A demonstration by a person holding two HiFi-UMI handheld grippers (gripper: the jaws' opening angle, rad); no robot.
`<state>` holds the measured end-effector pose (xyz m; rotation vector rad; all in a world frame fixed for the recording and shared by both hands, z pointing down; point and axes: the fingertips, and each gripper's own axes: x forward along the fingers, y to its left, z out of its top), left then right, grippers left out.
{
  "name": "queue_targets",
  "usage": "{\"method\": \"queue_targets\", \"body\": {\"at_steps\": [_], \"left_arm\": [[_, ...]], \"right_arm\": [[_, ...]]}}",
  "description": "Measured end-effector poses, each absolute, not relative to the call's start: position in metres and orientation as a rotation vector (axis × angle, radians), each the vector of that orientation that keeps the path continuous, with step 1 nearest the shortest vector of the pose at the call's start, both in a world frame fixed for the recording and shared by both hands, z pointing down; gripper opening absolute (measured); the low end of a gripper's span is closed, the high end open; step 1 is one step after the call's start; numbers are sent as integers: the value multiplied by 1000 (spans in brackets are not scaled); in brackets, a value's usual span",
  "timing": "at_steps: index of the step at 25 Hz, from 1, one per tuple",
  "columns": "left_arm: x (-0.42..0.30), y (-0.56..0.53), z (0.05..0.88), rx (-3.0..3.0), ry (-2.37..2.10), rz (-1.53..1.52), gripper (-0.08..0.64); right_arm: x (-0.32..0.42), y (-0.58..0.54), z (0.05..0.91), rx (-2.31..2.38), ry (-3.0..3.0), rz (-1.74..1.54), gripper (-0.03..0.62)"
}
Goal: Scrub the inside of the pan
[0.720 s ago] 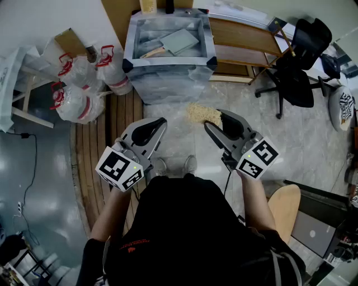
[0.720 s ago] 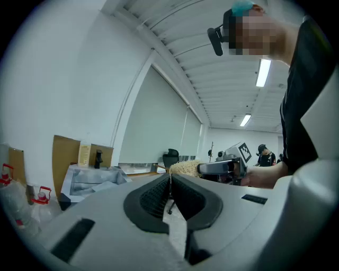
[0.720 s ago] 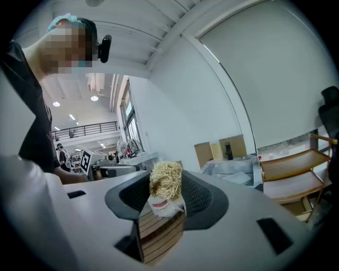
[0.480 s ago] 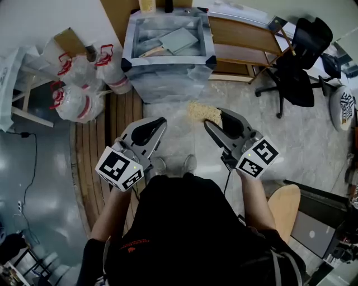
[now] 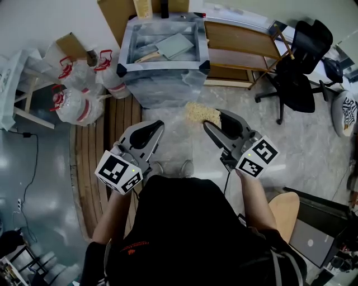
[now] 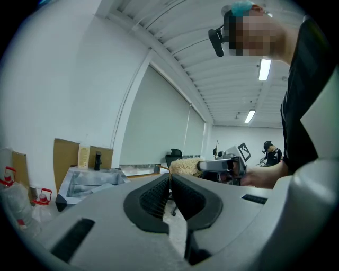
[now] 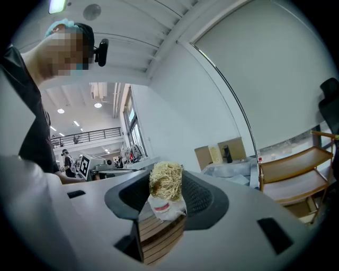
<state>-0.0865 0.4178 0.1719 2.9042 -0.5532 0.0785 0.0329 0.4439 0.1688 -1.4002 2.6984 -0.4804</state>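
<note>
A grey square pan [image 5: 175, 43] with a wooden handle lies inside a steel sink basin [image 5: 162, 84] ahead of me. My right gripper [image 5: 211, 127] is shut on a tan fibrous scrubber [image 5: 199, 113], held in the air short of the basin. In the right gripper view the scrubber [image 7: 165, 182] sits between the jaws, with a white wrapper under it. My left gripper [image 5: 153, 128] is held level beside it, left of the scrubber. Its jaws [image 6: 169, 182] meet with nothing between them.
Several water jugs with red handles [image 5: 84, 84] stand left of the basin. A wooden shelf unit [image 5: 235, 47] and a black office chair [image 5: 299, 72] are to the right. A round wooden stool [image 5: 285, 208] is beside my right leg. Cardboard [image 5: 120, 8] leans behind the basin.
The head view has shifted a little, so the basin sits slightly higher and further left. Both grippers keep the same pose and the scrubber stays gripped.
</note>
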Motion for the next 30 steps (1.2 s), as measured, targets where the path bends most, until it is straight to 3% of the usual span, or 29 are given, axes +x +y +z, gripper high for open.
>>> {"method": "queue_targets", "body": {"at_steps": [11,30], "left_arm": [[-45,435,181,2889,-612,99,26],[-23,362,198,2874,-625,78,26]], "right_arm": [[90,455,176,-1386,2703,-488,183],[115,388,192,-1395,2718,-494,183]]}}
